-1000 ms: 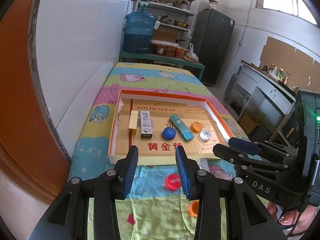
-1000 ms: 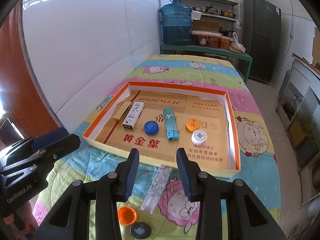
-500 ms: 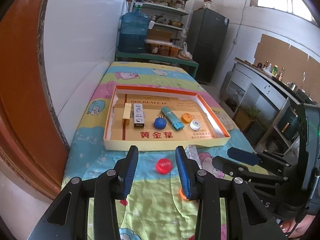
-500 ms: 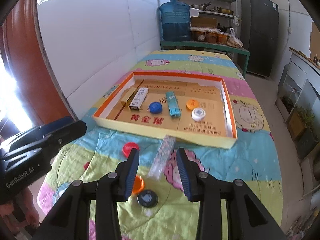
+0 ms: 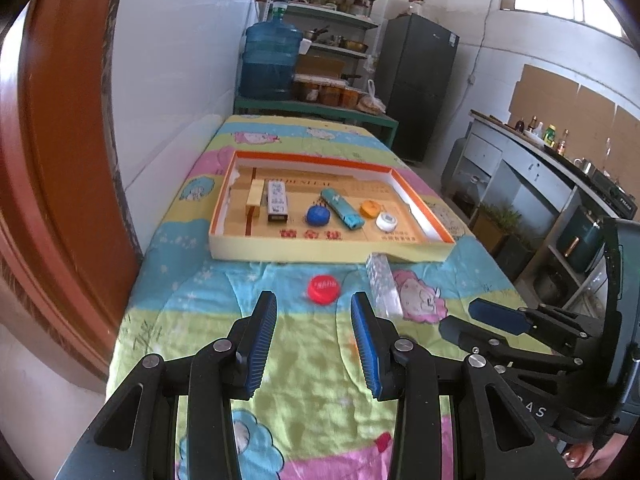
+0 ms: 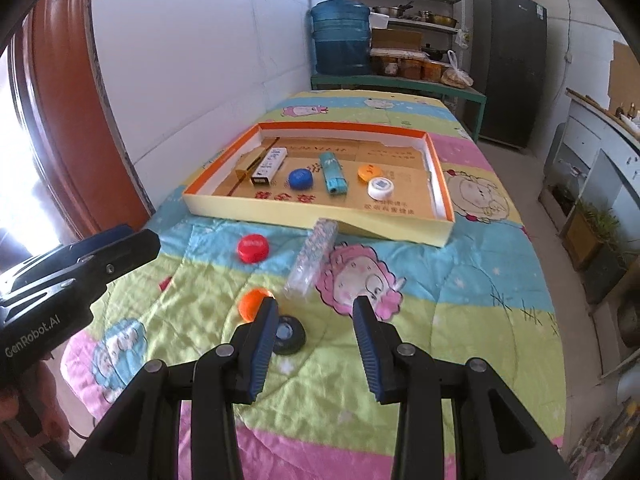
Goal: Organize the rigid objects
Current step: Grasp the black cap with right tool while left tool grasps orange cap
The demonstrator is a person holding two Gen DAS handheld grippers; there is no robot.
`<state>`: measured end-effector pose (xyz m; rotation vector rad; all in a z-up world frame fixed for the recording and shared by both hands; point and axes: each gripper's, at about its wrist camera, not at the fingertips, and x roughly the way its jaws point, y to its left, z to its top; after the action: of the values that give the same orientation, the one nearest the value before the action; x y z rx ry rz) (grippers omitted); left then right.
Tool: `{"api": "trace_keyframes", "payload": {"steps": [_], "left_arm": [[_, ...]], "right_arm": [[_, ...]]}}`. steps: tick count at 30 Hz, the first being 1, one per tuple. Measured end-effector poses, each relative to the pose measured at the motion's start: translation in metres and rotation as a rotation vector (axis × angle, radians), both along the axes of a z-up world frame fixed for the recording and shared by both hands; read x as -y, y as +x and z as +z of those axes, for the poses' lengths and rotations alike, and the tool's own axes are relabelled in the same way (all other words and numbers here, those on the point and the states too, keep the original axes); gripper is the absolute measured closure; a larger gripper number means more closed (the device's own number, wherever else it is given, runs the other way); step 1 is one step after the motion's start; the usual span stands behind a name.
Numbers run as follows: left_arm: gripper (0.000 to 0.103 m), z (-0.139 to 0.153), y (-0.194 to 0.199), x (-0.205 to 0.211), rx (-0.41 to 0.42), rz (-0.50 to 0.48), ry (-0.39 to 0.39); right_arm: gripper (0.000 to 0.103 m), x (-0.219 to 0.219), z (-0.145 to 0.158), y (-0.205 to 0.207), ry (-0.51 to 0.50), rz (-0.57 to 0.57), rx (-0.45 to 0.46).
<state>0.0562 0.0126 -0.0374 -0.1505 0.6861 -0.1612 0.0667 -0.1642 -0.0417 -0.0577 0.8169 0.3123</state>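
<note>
Both sets of tongs hang over the quilt-covered tabletop (image 6: 460, 264) with nothing in them: the left tongs (image 5: 314, 340) and the right tongs (image 6: 314, 344) each stand parted, their blue pads bare.

The step in hand looks like choosing the next loose piece for the tray. To do it well, I'd say bring one pair straight down over a single cap, pads either side of its rim, and close only once the cloth underneath is clear of the pads; the quilt is soft and wrinkled, so a low, shallow pinch could drag fabric along.

Nearest the right tongs lies a black wheel-like disc (image 6: 289, 335), just beside the left pad, and touching that pad's tip in the picture is an orange cap (image 6: 253, 301). A little farther out lies a clear plastic tube (image 6: 314, 256), its far end against the tray wall. The red cap (image 5: 324, 289) sits just ahead of the left tongs, roughly in line with the gap between the pads.

Beyond these stands the shallow orange-rimmed tray (image 5: 288, 250), already holding a blue cap (image 5: 317, 215), a teal lighter (image 5: 342, 209), an orange cap, a white cap (image 5: 386, 222) and two small boxes.
</note>
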Motion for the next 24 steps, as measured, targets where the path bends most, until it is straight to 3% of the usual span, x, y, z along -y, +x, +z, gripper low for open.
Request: {"api": "trace_keyframes", "payload": {"steps": [10,24], "left_arm": [[0.063,-0.025,-0.007,0.006,-0.052,-0.022,-0.013],[0.063,-0.042,0.006,0.01,-0.1,-0.047,-0.01]], "right_arm": [[0.064,-0.001,-0.025,-0.017,-0.003,0.043,-0.041],[0.064,-0.025,-0.05,0.009,-0.04,0.093,-0.047]]}}
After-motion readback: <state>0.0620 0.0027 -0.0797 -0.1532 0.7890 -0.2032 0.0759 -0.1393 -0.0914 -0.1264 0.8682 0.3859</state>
